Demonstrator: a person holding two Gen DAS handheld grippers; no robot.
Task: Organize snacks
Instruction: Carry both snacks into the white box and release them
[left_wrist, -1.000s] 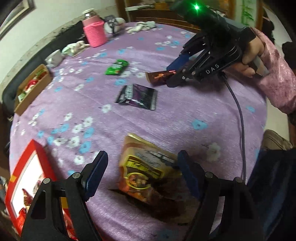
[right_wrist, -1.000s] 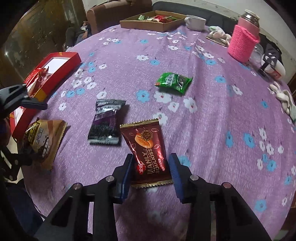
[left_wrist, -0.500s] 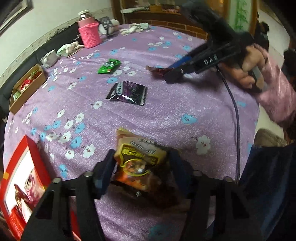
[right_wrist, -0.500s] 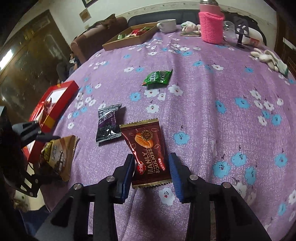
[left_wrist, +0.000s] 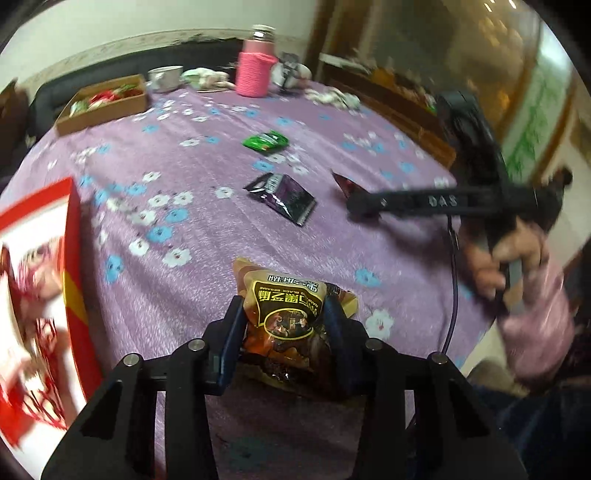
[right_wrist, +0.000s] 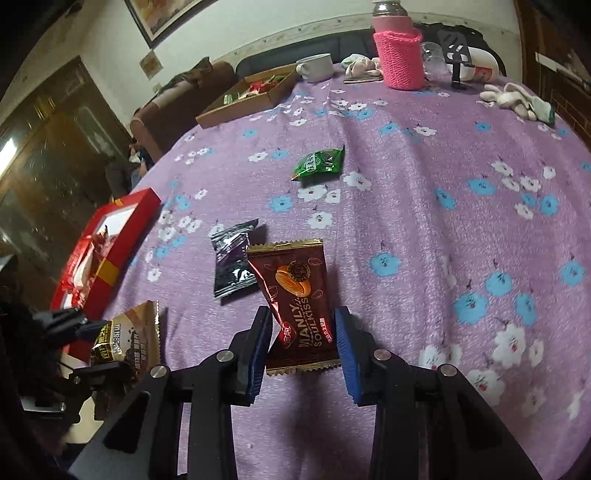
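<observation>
My left gripper (left_wrist: 284, 314) is shut on a yellow-brown black sesame snack pack (left_wrist: 288, 314) and holds it above the near table edge; the pack also shows in the right wrist view (right_wrist: 127, 339). My right gripper (right_wrist: 301, 325) is shut on a dark red Manly Soulkiss packet (right_wrist: 299, 295), lifted off the cloth; it also shows in the left wrist view (left_wrist: 360, 201). A black-purple packet (left_wrist: 284, 194) (right_wrist: 232, 264) and a green packet (left_wrist: 266, 141) (right_wrist: 319, 164) lie on the purple flowered tablecloth (left_wrist: 221, 229).
A red gift box (left_wrist: 40, 280) (right_wrist: 107, 243) lies at the table's left edge. A brown cardboard tray (left_wrist: 105, 105) (right_wrist: 247, 98) with snacks stands at the back, beside a white cup (right_wrist: 316, 66), a pink-sleeved flask (right_wrist: 397, 55), a glass and cloths.
My left gripper closed on the sesame pack and lifted it. My right gripper raised the red packet off the cloth. Both views tilted up and swung across the table.
</observation>
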